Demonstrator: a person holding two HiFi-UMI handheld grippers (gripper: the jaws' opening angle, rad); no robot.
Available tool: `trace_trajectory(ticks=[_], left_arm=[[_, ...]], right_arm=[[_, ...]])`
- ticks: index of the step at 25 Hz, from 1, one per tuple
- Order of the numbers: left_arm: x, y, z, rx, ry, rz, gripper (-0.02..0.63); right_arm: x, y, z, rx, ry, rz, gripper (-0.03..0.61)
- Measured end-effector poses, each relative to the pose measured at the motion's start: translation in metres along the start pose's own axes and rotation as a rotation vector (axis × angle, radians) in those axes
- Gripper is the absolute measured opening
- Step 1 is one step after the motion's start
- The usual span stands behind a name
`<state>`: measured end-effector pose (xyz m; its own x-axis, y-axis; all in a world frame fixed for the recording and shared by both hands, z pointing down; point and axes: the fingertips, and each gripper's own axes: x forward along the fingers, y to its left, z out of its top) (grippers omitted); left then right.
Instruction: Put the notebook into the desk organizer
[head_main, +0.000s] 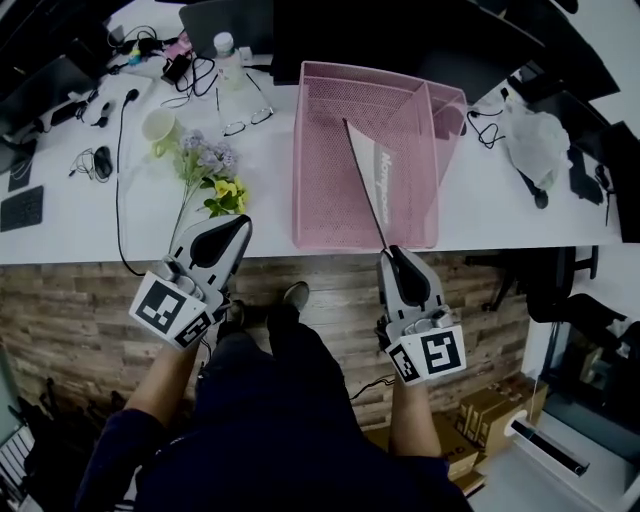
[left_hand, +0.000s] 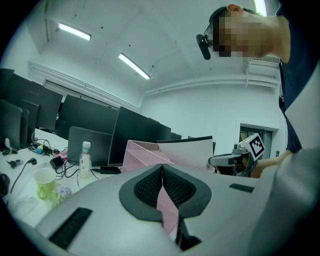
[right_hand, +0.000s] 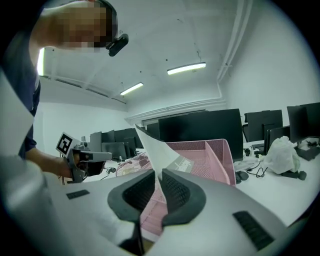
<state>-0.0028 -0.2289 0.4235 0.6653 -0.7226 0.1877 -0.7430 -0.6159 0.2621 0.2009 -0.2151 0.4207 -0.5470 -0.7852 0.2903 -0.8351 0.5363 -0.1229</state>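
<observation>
A pink mesh desk organizer (head_main: 365, 70) stands on the white desk (head_main: 80, 225). The notebook (head_main: 372, 165), white with a dark edge, stands tilted on its edge inside the organizer. Its near corner sticks out over the front wall to my right gripper (head_main: 392, 252). In the right gripper view the notebook (right_hand: 160, 150) runs down between the jaws of the right gripper (right_hand: 159, 175); a narrow gap shows beside it and the pads do not press it. My left gripper (head_main: 240, 225) hovers at the desk's front edge, left of the organizer. Its pads (left_hand: 150, 187) meet with nothing between them.
Left of the organizer lie a bunch of flowers (head_main: 215, 175), a pale green cup (head_main: 160, 127), glasses (head_main: 248, 120), a water bottle (head_main: 229, 55) and cables. A white bag (head_main: 535, 135) sits at the right. Monitors line the desk's far side. Cardboard boxes (head_main: 490, 415) stand on the floor.
</observation>
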Motion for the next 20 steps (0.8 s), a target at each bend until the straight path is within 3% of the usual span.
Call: trace_trajectory(ticks=[20], left_arm=[[-0.034, 0.014, -0.021, -0.029, 0.003, 0.064, 0.028]], right_arm=[[0.019, 0.028, -0.026, 0.039, 0.082, 0.081, 0.094]])
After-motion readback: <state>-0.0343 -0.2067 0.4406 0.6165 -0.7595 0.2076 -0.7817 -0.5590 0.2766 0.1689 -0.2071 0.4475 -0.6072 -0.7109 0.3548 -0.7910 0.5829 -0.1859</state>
